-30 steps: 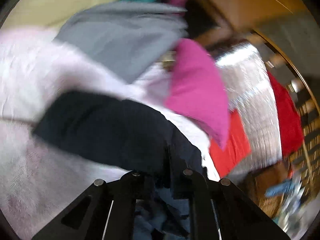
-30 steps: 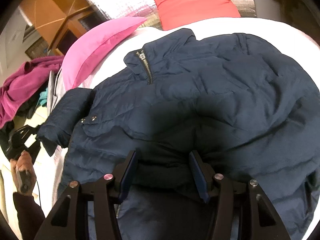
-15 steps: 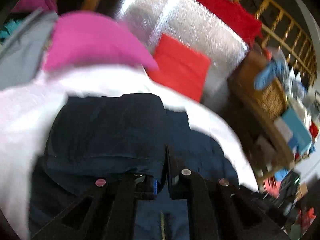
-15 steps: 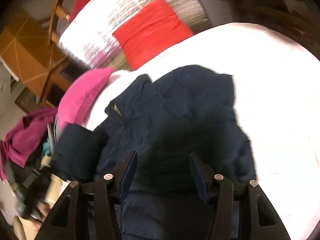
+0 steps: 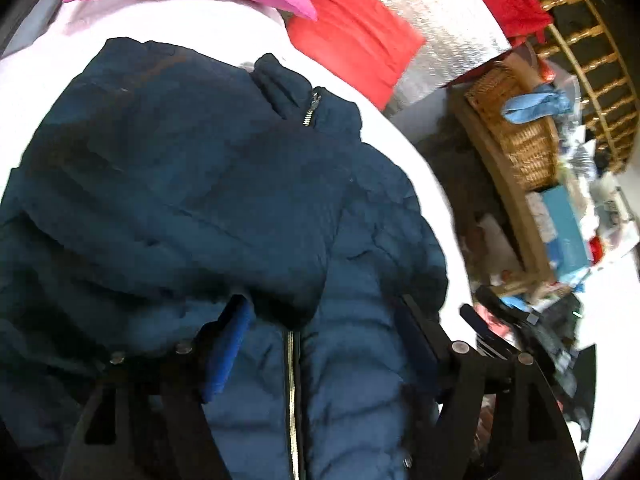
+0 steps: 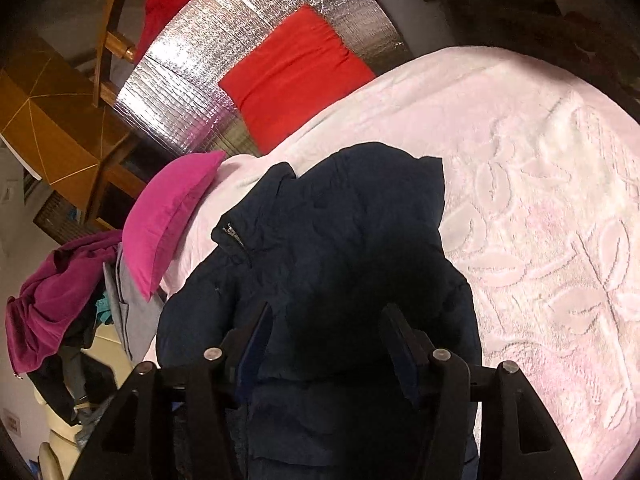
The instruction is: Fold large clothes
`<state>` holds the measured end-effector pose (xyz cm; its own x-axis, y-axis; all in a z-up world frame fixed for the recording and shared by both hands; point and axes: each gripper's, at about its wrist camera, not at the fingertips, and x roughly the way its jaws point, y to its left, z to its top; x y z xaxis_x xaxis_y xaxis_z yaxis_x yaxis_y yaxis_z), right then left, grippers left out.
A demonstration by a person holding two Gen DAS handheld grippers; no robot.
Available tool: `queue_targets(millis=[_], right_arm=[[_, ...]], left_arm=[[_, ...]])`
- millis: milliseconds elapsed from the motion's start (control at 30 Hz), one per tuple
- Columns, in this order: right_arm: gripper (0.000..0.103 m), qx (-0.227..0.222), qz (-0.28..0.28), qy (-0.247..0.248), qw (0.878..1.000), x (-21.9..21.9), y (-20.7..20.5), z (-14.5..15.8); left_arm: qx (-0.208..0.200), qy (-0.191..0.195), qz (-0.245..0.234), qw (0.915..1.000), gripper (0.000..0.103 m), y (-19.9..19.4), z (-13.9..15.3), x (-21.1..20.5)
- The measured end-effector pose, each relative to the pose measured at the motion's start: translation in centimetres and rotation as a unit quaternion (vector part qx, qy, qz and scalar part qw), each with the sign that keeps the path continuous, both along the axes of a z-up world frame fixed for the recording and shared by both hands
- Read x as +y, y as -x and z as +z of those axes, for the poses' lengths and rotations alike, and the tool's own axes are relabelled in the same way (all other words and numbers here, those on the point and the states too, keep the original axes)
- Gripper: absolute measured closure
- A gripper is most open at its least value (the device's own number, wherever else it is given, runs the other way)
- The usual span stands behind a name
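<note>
Navy jacket (image 5: 192, 184), one, two pillows (image 6: 296, 72) seemingly

We see a bed with a white embossed blanket (image 6: 540, 184); ahead of the grippers lie the navy jacket (image 6: 340, 240), pink pillow (image 6: 168, 216), red pillow (image 6: 292, 76).

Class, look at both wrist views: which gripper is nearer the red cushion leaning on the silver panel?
Hard to call; both grippers hover over the navy puffer jacket, well short of the red cushion beyond it. The left gripper looks marginally nearer than the right gripper.
</note>
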<state>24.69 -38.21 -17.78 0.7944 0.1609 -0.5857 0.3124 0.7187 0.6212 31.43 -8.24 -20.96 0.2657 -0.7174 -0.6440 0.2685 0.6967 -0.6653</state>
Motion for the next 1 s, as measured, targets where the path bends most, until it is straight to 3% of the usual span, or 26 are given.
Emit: queue_targets(millis=[100, 200, 367, 500, 700, 1000], right_arm=[[0.042, -0.002, 0.001, -0.001, 1.0, 0.1, 0.1, 0.0], [0.042, -0.002, 0.005, 0.0, 1.0, 0.5, -0.3, 0.0], [0.042, 0.001, 0.027, 0.009, 1.0, 2.3, -1.3, -0.1], [0.042, 0.004, 0.036, 0.011, 0.999, 3.4, -2.0, -0.4], [0.042, 0.01, 0.043, 0.015, 0.999, 4.2, -2.6, -0.7], [0.042, 0.009, 0.032, 0.014, 0.999, 3.5, -2.5, -0.8]], left_arm=[[-0.002, 0.03, 0.006, 0.9995, 0.027, -0.1, 1.3, 3.1], [-0.019, 0.046, 0.055, 0.9972, 0.027, -1.0, 2.3, 6.5], [0.02, 0.104, 0.13, 0.9859, 0.027, -3.5, 0.4, 10.9], [0.022, 0.132, 0.143, 0.9807, 0.027, -4.6, 0.1, 11.1], [0.057, 0.119, 0.164, 0.9776, 0.028, -5.8, -1.6, 9.5], [0.069, 0.109, 0.169, 0.9771, 0.032, -5.7, -2.1, 9.6]])
